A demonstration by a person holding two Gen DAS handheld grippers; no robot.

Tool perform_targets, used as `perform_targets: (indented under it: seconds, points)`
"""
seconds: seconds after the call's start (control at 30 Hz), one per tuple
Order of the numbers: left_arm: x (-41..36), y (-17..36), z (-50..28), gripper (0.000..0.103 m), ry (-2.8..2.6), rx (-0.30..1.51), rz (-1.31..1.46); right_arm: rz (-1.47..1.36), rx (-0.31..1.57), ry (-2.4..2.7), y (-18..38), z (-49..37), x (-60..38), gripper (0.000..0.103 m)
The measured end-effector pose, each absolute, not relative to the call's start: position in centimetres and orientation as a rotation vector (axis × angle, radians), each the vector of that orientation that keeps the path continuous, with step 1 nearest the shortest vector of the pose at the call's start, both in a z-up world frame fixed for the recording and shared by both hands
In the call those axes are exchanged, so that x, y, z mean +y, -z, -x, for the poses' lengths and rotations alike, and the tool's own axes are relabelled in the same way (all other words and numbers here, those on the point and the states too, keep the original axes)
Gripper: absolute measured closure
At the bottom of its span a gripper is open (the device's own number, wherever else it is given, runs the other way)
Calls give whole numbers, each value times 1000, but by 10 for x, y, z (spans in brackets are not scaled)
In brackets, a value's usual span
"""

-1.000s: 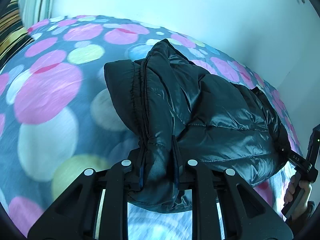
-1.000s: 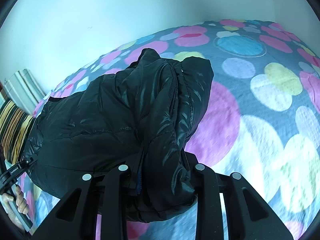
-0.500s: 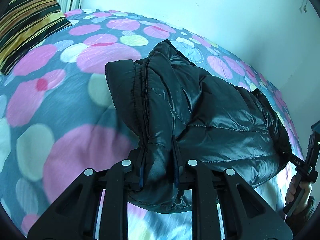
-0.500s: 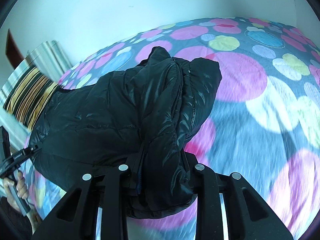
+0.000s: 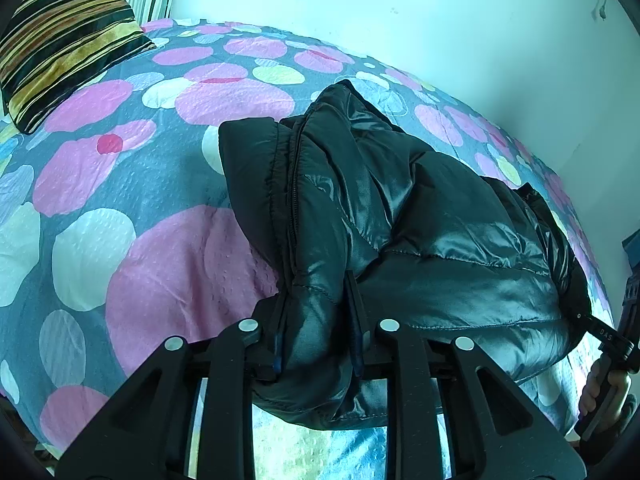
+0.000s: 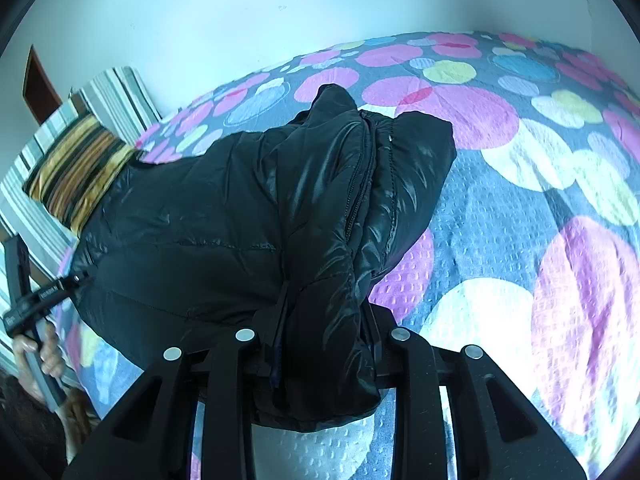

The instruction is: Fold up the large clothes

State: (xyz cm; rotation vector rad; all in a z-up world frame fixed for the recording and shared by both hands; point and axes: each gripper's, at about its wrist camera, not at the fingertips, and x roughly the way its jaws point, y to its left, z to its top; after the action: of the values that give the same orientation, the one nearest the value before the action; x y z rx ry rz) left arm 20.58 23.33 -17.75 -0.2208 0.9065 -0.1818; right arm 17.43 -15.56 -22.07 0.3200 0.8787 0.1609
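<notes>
A black puffer jacket [image 5: 440, 220] lies bunched and folded on the dotted bedspread [image 5: 120, 200]. My left gripper [image 5: 316, 292] has one end of the fold between its fingers; its jaws are opening, and the pads still touch the fabric. In the right wrist view the same jacket [image 6: 220, 208] stretches away to the left. My right gripper [image 6: 324, 304] grips the other end with thick fabric between its fingers, and its jaws are opening too. Each view shows the other gripper at the jacket's far corner, held by a hand [image 6: 44, 356].
A striped gold and black pillow [image 5: 60, 40] lies at the head of the bed, against a striped cushion [image 6: 116, 96]. A pale wall runs behind the bed. The bedspread [image 6: 520, 240] lies flat and bare to the right of the jacket.
Both grippers carried the jacket across the bed toward the striped pillow, which came into view. The fingers of both have spread slightly on the fabric.
</notes>
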Motion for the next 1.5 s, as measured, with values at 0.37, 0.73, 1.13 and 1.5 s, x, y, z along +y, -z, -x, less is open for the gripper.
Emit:
perform_targets:
  seconds: [0.37, 0.73, 1.13, 1.5]
  points:
    - [246, 181, -197, 39, 132, 901, 289, -338, 838, -105, 197, -159, -173, 58]
    - [256, 182, -206, 30, 135, 908, 328, -350, 831, -257, 157, -186, -128, 79]
    - [263, 176, -231, 28, 147, 914, 310, -204, 916, -306, 181, -249, -29, 82]
    - [260, 183, -259, 23, 175, 967, 283, -96, 1006, -252, 212, -260, -14, 84]
